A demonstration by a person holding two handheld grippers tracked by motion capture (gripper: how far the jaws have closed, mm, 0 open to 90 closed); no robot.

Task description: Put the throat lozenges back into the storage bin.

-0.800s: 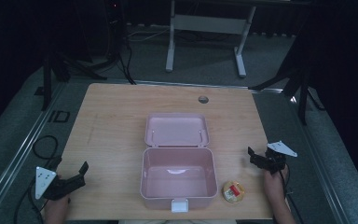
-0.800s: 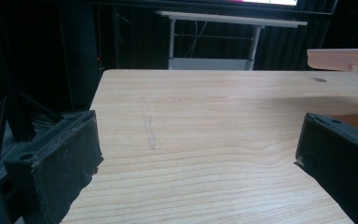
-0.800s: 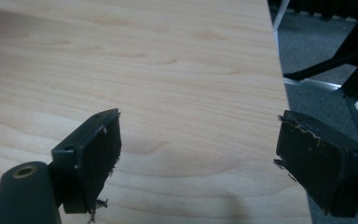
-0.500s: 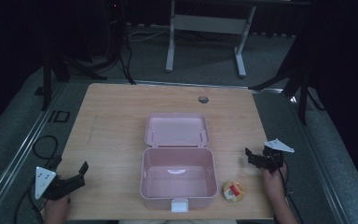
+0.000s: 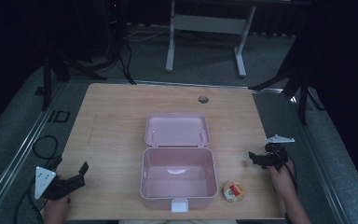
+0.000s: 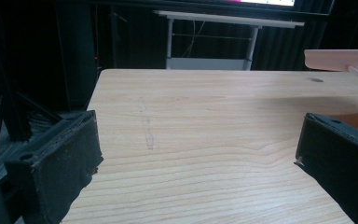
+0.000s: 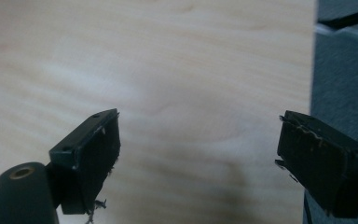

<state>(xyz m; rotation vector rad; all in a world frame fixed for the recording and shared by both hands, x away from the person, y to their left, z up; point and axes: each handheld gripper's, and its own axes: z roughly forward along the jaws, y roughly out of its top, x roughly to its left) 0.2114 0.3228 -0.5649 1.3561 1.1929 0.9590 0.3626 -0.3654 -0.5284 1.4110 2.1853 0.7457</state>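
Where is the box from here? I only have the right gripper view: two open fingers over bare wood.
Observer: The pink box sits mid-table, to the left of your right gripper, lid hinged open.
Operator: Anything closer to me?
Observer: A small round yellow item with a red patch lies on the table between the box's front right corner and your hand.
Operator: And the other gripper?
Observer: The left gripper is at the table's front left corner, fingers open, holding nothing.

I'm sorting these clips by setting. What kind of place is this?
Probably a lab or recording studio rather than a home: a bare wooden table on grey carpet, dark curtained surroundings, black stands with cables, and a height-adjustable desk frame behind.
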